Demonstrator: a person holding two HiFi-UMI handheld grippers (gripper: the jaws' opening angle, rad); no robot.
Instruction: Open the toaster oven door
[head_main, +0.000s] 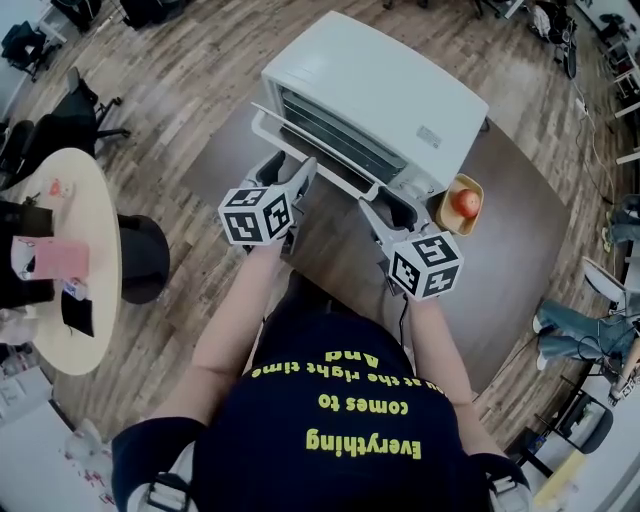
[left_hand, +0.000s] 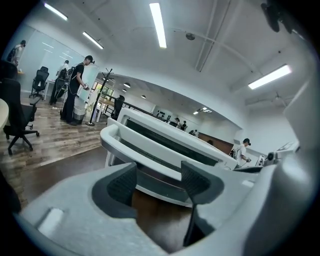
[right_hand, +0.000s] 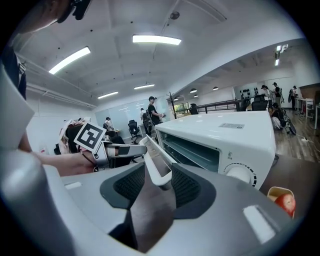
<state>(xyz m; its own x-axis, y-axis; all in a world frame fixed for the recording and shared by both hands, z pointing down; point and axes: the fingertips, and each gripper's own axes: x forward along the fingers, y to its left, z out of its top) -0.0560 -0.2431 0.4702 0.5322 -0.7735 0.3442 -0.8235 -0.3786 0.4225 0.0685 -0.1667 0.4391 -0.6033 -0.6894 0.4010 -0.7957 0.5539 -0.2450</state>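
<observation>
Head view: dark brown table (head_main: 520, 200) carries the white toaster oven (head_main: 400, 90) at its far side, door (head_main: 322, 140) tilted partly open. Right gripper (right_hand: 156, 182) is clamped on the right end of the door handle (head_main: 315, 158). Left gripper (left_hand: 159, 182) has its jaws apart at the handle's left part, pads not pressing. Red fruit (head_main: 462, 203) in a tan dish sits just right of the oven.

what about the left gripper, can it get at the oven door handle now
Likely yes: the left gripper has its jaws apart, the door handle sits right before them with nothing between, and the right gripper grips the handle's far end.
</observation>
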